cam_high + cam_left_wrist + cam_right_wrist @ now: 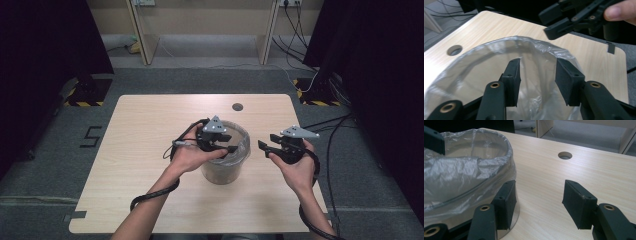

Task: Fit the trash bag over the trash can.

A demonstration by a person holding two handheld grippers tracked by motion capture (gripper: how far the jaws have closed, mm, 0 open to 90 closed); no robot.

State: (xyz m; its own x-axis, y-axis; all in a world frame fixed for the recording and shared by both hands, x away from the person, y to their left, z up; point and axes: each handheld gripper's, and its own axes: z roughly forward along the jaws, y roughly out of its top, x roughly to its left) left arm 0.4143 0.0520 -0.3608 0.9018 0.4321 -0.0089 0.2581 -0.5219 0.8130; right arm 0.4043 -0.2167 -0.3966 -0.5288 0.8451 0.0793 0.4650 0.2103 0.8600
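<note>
Table (150,150) of pale wood carried everything, a round cable hole (237,107) near its far edge. Near the middle stood the bin (222,170), lined with a clear plastic bag (541,57) folded over its rim. Over the bin's mouth hovered the left gripper (225,145), jaws parted and clasping nothing. Just right of the bin hung the right gripper (265,147), jaws likewise spread wide and empty, one jaw close beside the bin's wall
</note>
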